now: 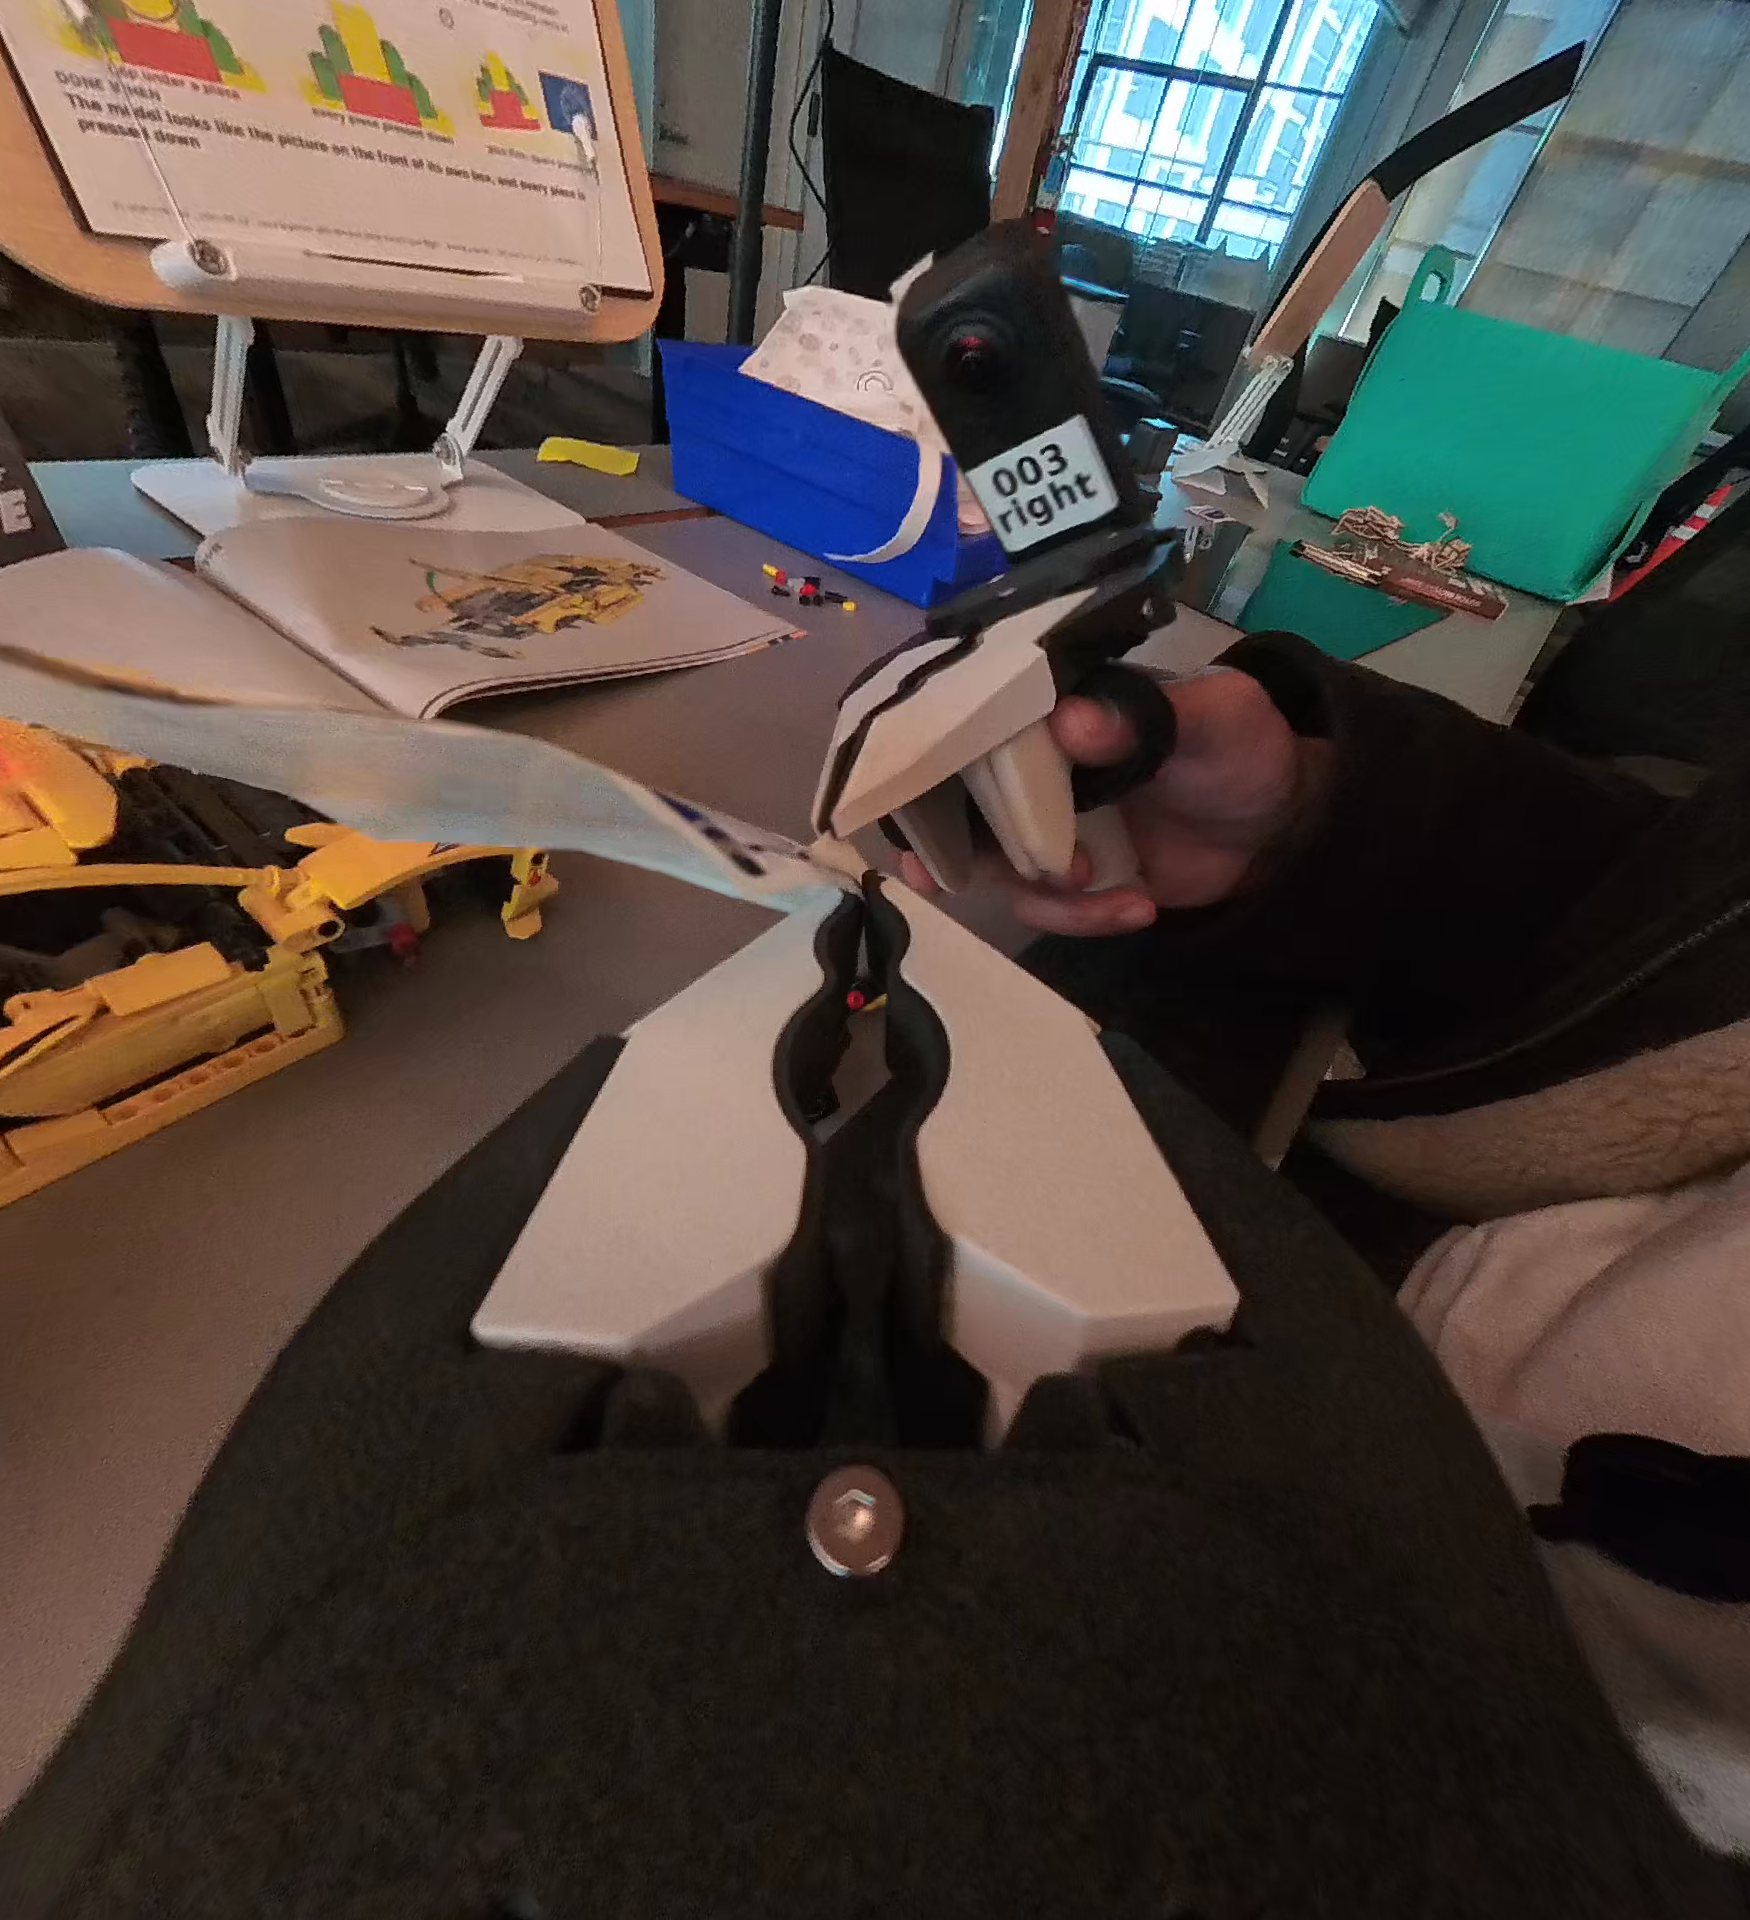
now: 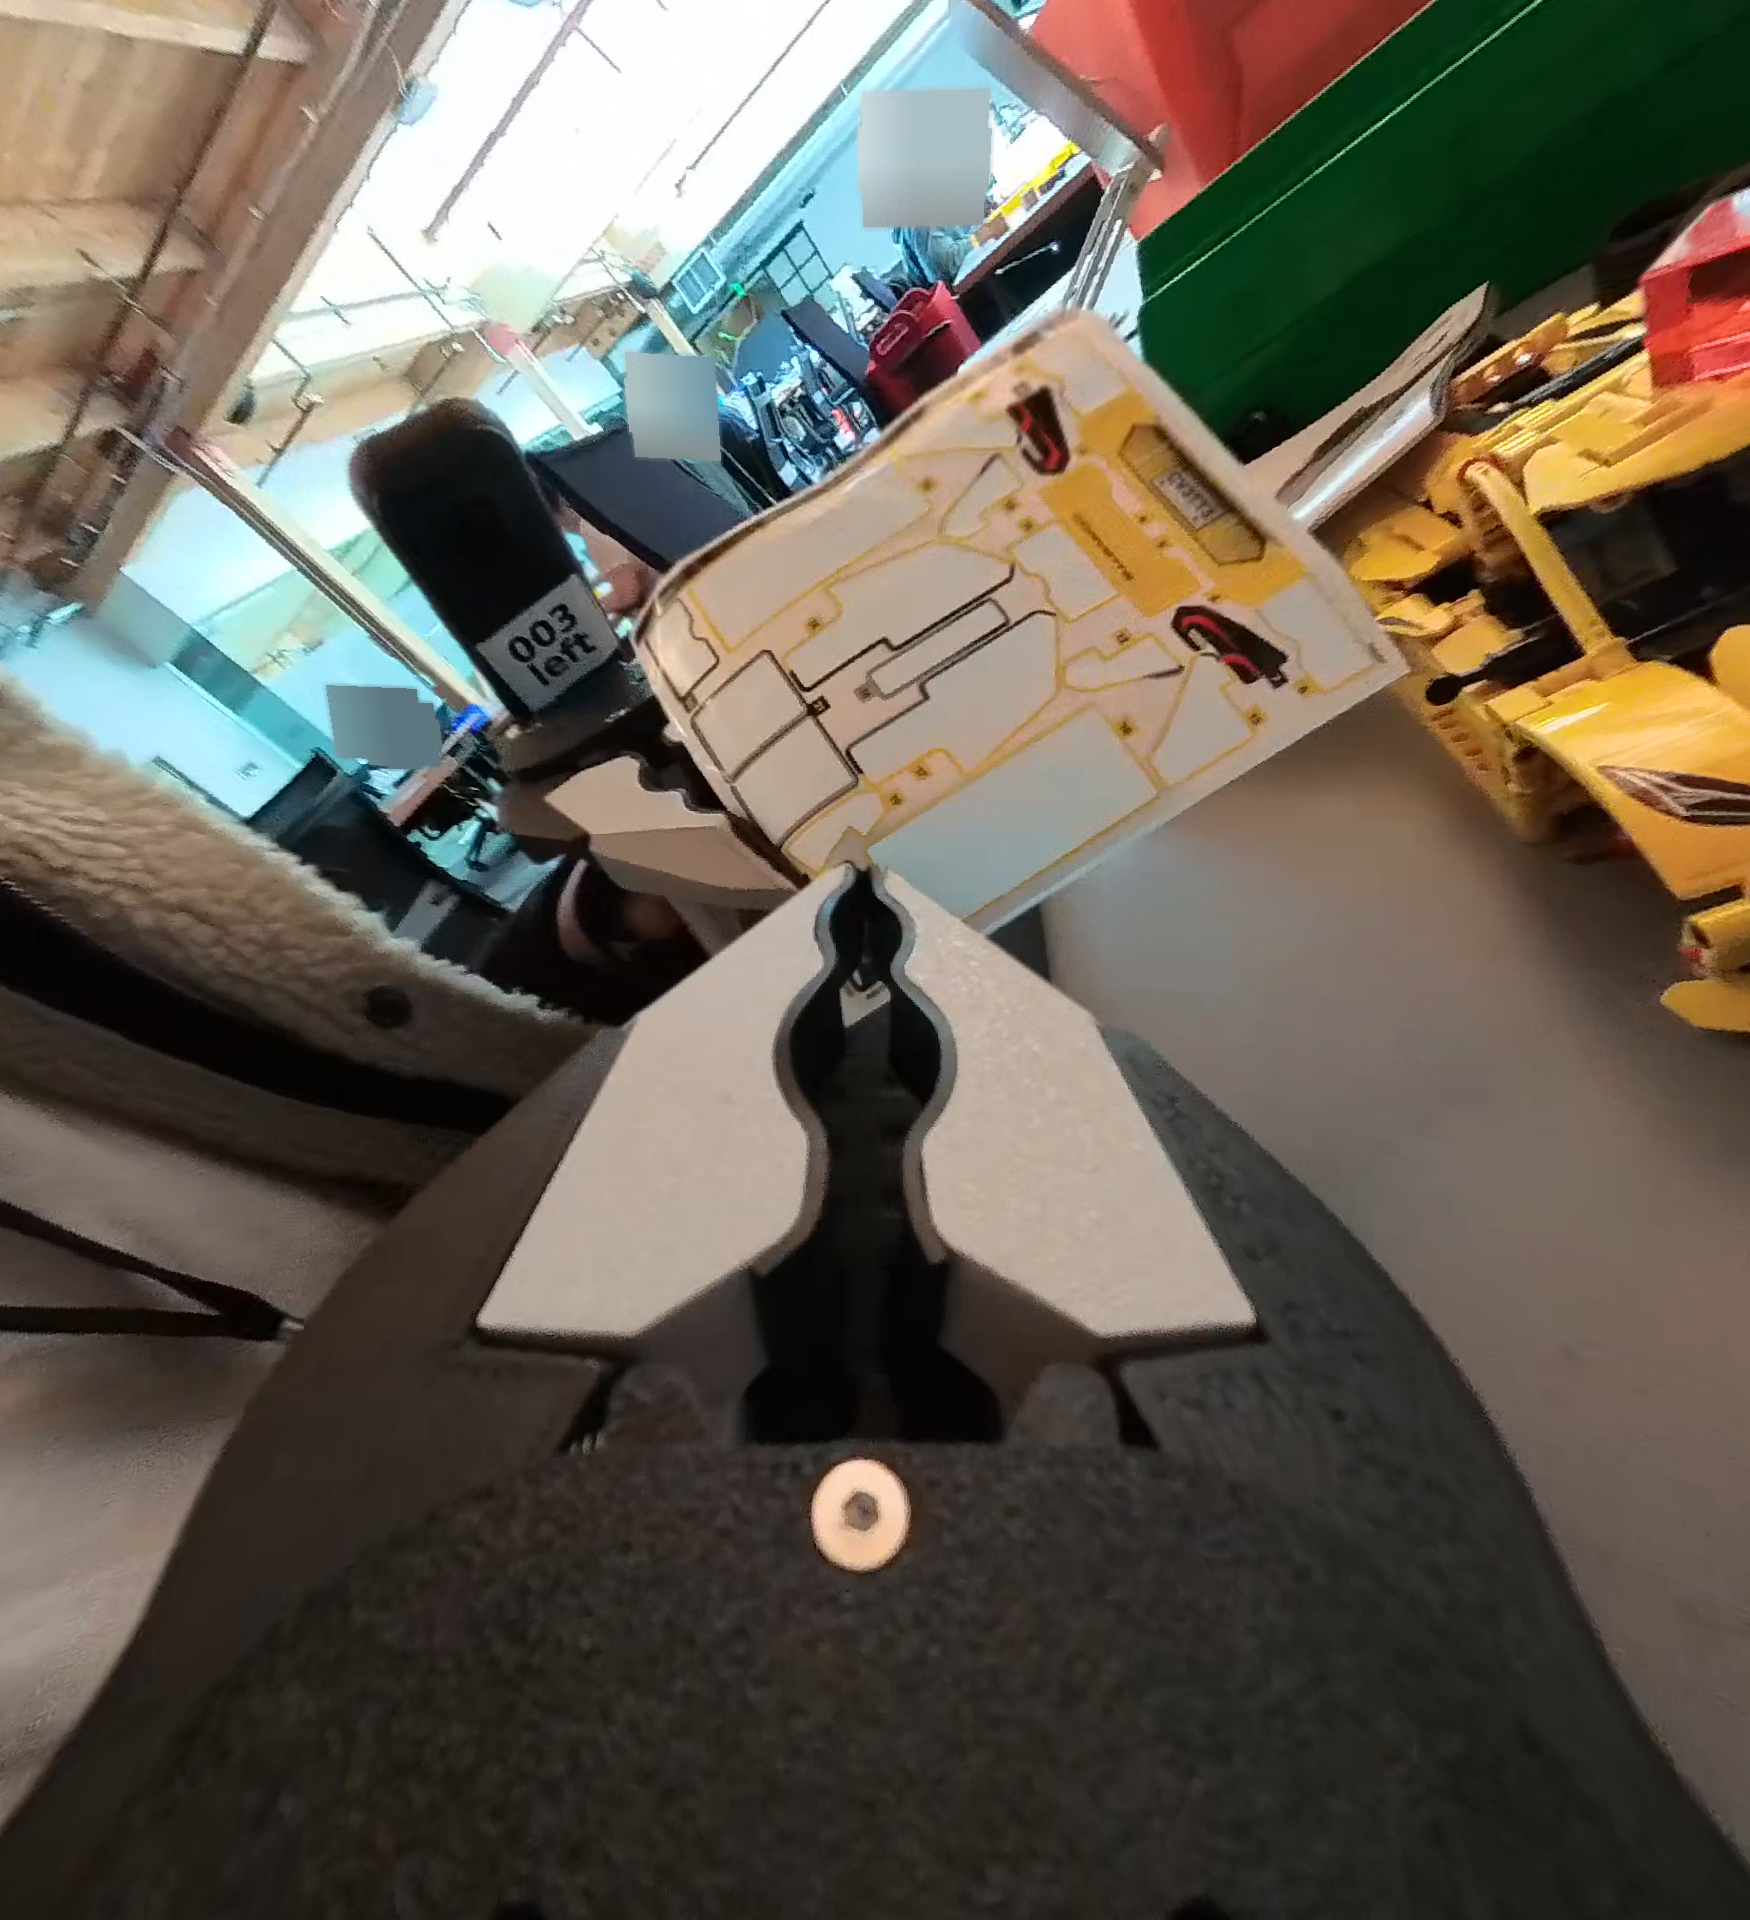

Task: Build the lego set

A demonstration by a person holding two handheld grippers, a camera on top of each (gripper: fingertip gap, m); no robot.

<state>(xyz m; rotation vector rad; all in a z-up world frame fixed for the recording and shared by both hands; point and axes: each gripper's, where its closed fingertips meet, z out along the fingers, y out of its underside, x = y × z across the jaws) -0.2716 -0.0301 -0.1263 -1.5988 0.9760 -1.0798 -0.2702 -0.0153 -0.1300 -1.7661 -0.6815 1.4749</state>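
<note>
Here, sticker sheet [image 2: 1006, 644] between both grippers' tips.

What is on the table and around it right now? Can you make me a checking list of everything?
Surface: grey table, mostly bare in front.
Job's things: yellow lego car, partly built, on the table; sticker sheet held up in the air; open instruction booklet lying flat; tiny loose pieces near the blue bin.
Clutter: tilted stand with a printed page; green box.
Grippers: left tongs shut on a corner of the sheet; right tongs closed at the sheet's edge too.
Cables: nothing seen on the table.
Surroundings: big windows, workshop shelves, a person's fleecy jacket.
</note>
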